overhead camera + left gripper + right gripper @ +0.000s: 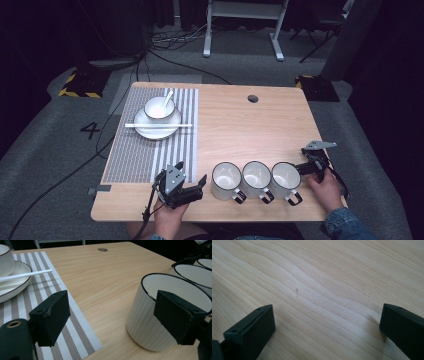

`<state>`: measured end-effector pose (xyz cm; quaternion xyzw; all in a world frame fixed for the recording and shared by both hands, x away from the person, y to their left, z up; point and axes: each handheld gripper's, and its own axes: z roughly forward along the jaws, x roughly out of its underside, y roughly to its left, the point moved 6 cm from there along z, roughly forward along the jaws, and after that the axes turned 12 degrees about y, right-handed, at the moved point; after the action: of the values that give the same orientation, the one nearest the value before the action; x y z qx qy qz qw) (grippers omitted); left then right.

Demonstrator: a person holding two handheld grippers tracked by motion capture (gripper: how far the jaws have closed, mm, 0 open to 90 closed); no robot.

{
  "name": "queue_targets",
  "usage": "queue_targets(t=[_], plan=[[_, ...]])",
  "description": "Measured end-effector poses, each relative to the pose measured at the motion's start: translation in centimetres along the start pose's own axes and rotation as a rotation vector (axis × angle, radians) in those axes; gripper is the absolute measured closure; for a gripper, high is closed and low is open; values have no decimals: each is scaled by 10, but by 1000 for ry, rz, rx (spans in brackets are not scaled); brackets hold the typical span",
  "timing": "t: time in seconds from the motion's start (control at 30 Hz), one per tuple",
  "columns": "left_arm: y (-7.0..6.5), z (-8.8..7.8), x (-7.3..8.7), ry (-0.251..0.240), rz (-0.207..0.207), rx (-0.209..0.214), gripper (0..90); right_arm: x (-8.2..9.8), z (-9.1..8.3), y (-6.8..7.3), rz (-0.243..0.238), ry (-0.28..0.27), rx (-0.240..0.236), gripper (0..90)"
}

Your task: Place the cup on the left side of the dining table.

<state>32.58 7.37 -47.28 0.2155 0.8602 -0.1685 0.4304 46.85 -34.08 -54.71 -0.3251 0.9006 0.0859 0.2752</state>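
My left gripper, closest to the lens, has its black jaws spread wide and clamped on nothing, one over the edge of the grey-and-white striped woven placemat, the other just in front of the nearest white ribbed enamel mug with a dark rim. That mug stands just to the side of the jaws, not between them, first in a row of three near the table's front edge. My right gripper is also spread apart over the bare pale wooden table, beside the far mug. I judge nothing is grasped yet; everything remains.
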Motion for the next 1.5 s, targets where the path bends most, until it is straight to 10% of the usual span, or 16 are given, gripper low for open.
queue_targets(t=[0.8, 1.5], plan=[[-57, 16, 11, 10, 28, 64, 133, 0, 0, 0, 0, 1, 1, 3], [-68, 59, 23, 169, 79, 63, 44, 0, 0, 0, 0, 0, 1, 2]])
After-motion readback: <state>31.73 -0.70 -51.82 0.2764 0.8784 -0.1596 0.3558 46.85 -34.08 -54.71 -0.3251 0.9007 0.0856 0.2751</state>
